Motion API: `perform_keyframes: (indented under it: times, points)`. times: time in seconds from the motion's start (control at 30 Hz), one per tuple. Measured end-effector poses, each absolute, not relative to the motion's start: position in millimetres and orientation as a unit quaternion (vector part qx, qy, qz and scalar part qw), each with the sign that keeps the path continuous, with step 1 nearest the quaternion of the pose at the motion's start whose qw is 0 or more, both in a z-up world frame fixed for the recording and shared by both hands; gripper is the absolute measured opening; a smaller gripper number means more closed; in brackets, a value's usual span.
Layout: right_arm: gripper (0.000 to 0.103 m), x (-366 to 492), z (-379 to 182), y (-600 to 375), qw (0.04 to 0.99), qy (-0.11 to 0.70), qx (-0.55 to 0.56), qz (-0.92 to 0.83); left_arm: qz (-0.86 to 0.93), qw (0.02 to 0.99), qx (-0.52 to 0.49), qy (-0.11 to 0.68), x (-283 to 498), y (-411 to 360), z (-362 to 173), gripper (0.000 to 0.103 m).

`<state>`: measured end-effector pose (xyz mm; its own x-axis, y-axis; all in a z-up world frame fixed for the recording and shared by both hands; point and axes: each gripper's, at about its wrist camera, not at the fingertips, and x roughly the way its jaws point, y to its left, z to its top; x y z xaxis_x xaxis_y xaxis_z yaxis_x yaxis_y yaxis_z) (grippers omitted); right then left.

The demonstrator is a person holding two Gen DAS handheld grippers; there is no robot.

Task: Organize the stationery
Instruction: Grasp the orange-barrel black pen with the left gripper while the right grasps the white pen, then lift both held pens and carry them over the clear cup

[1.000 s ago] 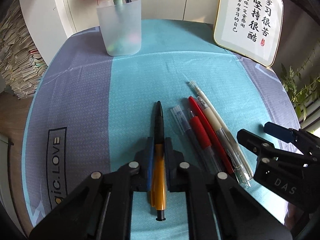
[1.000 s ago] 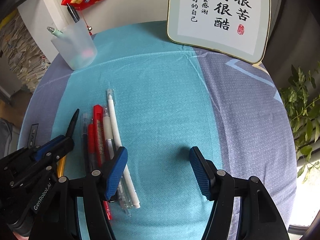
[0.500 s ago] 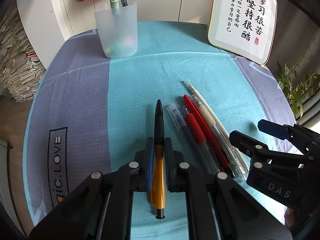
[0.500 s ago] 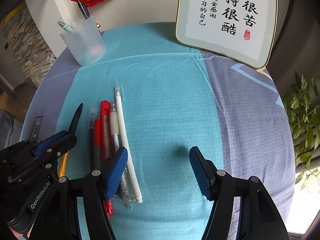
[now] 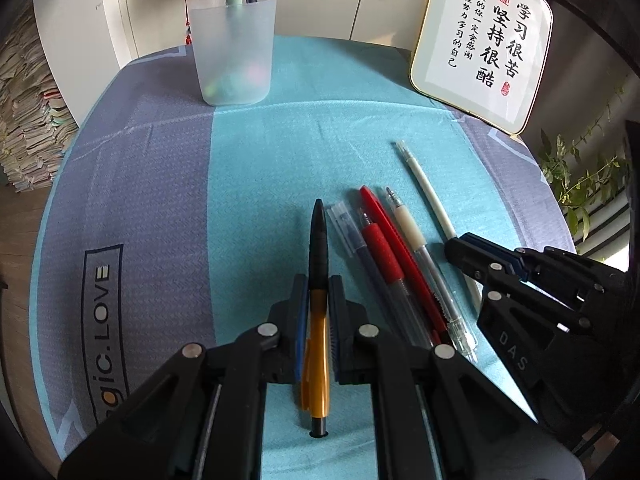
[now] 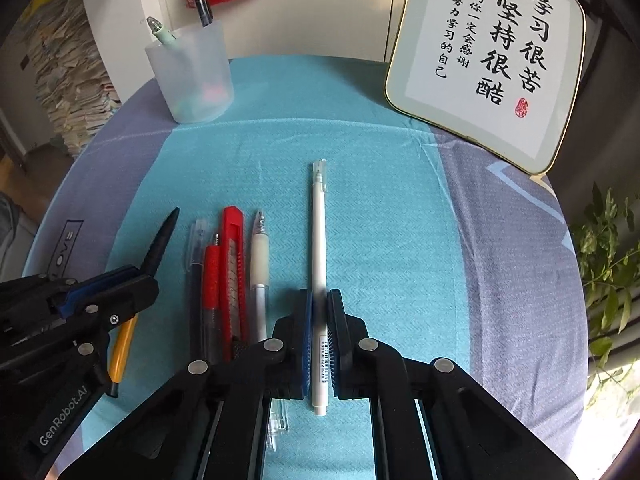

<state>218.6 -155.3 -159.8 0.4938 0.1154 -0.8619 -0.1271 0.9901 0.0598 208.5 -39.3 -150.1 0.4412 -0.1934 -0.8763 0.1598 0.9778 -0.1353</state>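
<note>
Since a second ago, right gripper [image 6: 319, 320] has pinched its fingers on the white pen [image 6: 319, 240], now apart from the other pens [image 6: 228, 276]; left gripper [image 5: 319, 312] pinches the orange pen [image 5: 317, 344] over the bench [image 5: 260, 168].

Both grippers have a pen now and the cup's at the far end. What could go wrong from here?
1. The left gripper and right gripper sit close together; lifting at once could knock them together.
2. The white pen sticks far forward, so it may pivot.
3. The cup already holds pens; two more could tip it.
</note>
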Motion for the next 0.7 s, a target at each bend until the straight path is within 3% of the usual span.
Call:
perform_keyframes:
  times: [0.33,0.7]
  points:
    - [0.008,210.6,-134.2,-167.8,0.882,0.464,0.022,0.076,-0.108,0.856,-0.055,0.502,207.2,-27.8,-141.0,0.007]
    - [0.008,195.8,-103.3,-171.2,0.910,0.393,0.067,0.110,-0.116,0.895,-0.071,0.424,185.5,-11.2,-91.7,0.007]
